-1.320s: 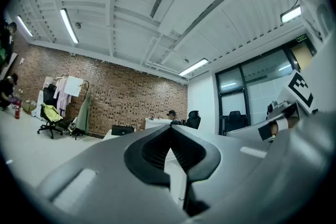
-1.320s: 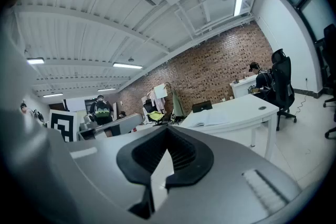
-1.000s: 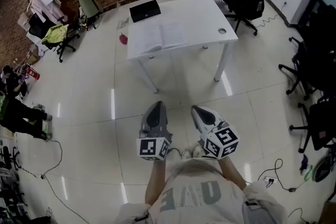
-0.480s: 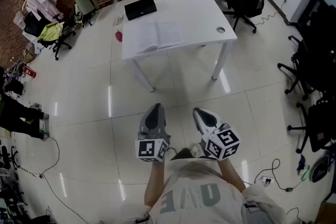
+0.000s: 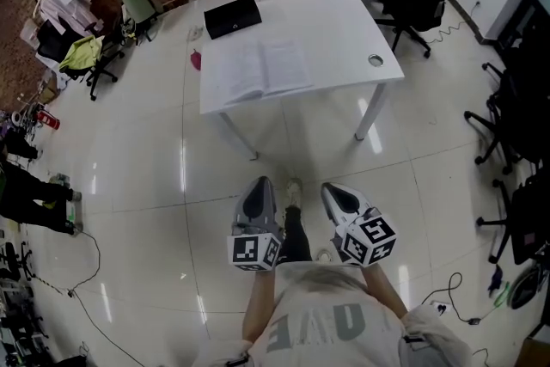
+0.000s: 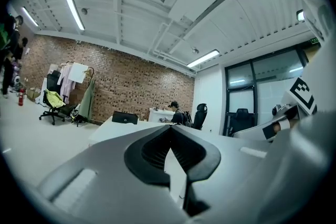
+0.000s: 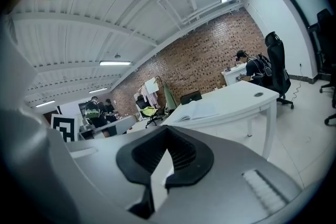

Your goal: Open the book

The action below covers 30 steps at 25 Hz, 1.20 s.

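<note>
closer now than a second ago, the white worktop fills more of the head view, and a dark trouser leg with a pale shoe has come forward between the two tools. the left hand-held gripper and the right hand-held gripper hang side by side over the tiled floor, well short of the worktop, each with its jaws pressed together on nothing. the book lies spread open on the worktop's near left part, just on the near side of a black case.
</note>
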Available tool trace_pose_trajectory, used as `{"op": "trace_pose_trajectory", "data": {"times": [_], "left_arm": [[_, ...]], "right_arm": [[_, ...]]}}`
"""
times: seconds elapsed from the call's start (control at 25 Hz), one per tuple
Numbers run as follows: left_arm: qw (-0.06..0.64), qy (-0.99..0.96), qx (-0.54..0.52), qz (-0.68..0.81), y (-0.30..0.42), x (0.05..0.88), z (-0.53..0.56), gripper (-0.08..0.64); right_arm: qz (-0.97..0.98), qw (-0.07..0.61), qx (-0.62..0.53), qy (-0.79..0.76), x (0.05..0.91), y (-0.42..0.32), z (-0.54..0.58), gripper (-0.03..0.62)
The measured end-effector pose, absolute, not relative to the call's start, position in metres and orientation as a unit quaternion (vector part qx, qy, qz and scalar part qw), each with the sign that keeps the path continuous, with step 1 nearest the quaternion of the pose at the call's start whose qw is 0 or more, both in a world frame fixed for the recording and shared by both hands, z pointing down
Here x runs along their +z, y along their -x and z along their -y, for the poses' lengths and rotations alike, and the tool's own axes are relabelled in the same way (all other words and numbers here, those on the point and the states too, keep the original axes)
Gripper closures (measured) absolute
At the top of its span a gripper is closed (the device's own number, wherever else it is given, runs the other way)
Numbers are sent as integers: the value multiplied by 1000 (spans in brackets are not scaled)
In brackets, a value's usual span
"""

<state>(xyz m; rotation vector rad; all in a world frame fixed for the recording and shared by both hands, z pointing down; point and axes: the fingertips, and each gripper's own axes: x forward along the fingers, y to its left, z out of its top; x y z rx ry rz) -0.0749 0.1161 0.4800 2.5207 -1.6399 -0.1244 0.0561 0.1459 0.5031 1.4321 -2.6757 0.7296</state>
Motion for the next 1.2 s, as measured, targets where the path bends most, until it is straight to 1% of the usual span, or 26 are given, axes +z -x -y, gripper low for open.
{"op": "trace_pose_trajectory", "data": {"times": [0.12, 0.28, 0.4, 0.56, 0.64, 0.72, 0.84, 0.88, 1.0, 1.2], "left_arm": [[64, -839, -52, 538, 79, 478, -53, 544], [42, -853, -55, 518, 84, 464, 40, 543], [25, -864, -53, 501, 88, 460, 107, 543], [34, -873, -42, 484, 96, 471, 179, 543], [44, -871, -36, 488, 101, 478, 208, 543], [59, -868, -30, 493, 99, 489, 229, 543], [74, -865, -15, 496, 93, 510, 247, 543], [78, -863, -10, 499, 92, 517, 250, 543], [90, -863, 10, 498, 84, 539, 256, 543], [108, -867, 42, 485, 74, 570, 262, 543]], "right_arm": [[856, 8, 228, -464, 502, -51, -85, 589], [851, 5, 209, -483, 493, -40, 8, 588], [835, 27, 181, -520, 493, -37, 79, 588], [827, 60, 192, -526, 513, -29, 152, 575], [831, 69, 205, -512, 527, -25, 179, 314], [829, 83, 213, -510, 548, -29, 197, 304], [821, 119, 238, -506, 593, -38, 214, 229], [818, 131, 248, -502, 608, -41, 218, 220], [811, 160, 277, -489, 640, -45, 221, 212], [799, 178, 319, -478, 669, -46, 228, 206]]}}
